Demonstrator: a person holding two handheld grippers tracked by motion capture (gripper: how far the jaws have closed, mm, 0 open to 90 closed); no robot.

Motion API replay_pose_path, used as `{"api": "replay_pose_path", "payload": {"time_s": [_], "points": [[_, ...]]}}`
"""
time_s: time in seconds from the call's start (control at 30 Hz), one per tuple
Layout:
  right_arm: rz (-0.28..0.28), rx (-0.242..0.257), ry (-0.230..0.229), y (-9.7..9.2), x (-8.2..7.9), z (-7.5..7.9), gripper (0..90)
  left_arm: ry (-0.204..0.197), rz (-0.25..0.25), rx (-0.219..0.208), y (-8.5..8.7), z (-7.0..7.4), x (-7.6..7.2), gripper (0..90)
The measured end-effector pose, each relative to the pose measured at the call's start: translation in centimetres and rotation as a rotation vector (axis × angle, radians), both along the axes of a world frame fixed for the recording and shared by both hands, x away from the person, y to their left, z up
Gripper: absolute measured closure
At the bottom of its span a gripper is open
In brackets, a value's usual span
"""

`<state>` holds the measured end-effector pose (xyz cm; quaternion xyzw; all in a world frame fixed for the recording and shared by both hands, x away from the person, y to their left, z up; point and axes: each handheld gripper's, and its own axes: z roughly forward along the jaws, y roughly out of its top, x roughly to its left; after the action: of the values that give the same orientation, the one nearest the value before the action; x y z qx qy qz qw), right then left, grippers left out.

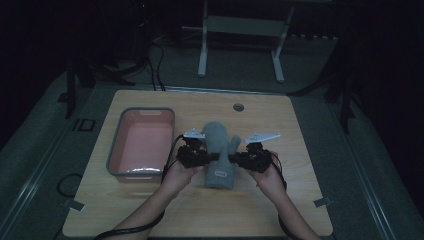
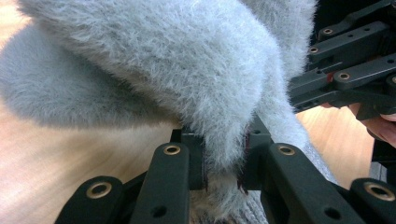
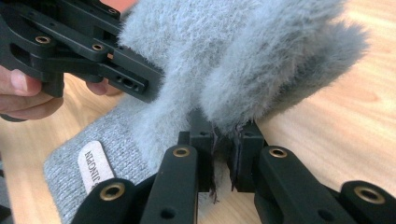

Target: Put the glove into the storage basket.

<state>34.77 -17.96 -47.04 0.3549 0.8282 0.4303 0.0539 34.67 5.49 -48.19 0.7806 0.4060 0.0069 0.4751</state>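
mitten [image 1: 218, 150]: soft, light, fluffy, will sag
hold: opposite edges
left gripper [image 2: 224, 163]: clamped on mitten
right gripper [image 3: 223, 149]: clamped on mitten

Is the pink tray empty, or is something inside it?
Empty: the pink tray shows a bare floor in the high view, and the grey mitten is outside it.

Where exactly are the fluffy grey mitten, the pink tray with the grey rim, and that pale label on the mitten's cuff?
Fluffy grey mitten [image 1: 216, 137]: high view, on its palm.
Pink tray with grey rim [image 1: 116, 142]: high view, on its left rim.
Pale label [image 3: 95, 164]: right gripper view, middle of the tag on the knitted cuff.
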Motion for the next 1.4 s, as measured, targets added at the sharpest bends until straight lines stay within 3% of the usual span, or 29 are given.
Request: {"api": "replay_pose_path", "payload": {"time_s": [0.17, 0.6, 0.83, 1.17, 1.2, 1.23, 1.4], "points": [[0.008, 0.016, -0.029, 0.3, -0.1, 1.6, 82.1, -0.022, -0.009, -0.001, 0.7, 2.0, 0.2, 77.5], [0.035, 0.021, -0.073, 2.6, 0.8, 4.1, 82.1, -0.058, 0.014, 0.027, 2.9, 4.7, 0.8, 77.5], [0.068, 0.025, -0.101, 4.9, 1.8, 5.9, 82.1, -0.096, 0.04, 0.055, 5.1, 6.8, 1.2, 77.5], [0.123, 0.026, -0.114, 9.2, 3.3, 7.8, 82.2, -0.104, 0.095, 0.054, 8.9, 8.2, 1.5, 77.5], [0.128, 0.027, -0.115, 9.7, 3.5, 8.0, 82.2, -0.108, 0.11, 0.061, 9.9, 8.6, 1.5, 77.5], [0.128, 0.027, -0.115, 9.7, 3.5, 8.0, 82.2, -0.108, 0.11, 0.061, 9.9, 8.6, 1.5, 77.5], [0.16, 0.038, -0.121, 13.5, 4.5, 9.0, 82.2, -0.116, 0.163, 0.091, 13.3, 9.8, 1.5, 77.5]]}}
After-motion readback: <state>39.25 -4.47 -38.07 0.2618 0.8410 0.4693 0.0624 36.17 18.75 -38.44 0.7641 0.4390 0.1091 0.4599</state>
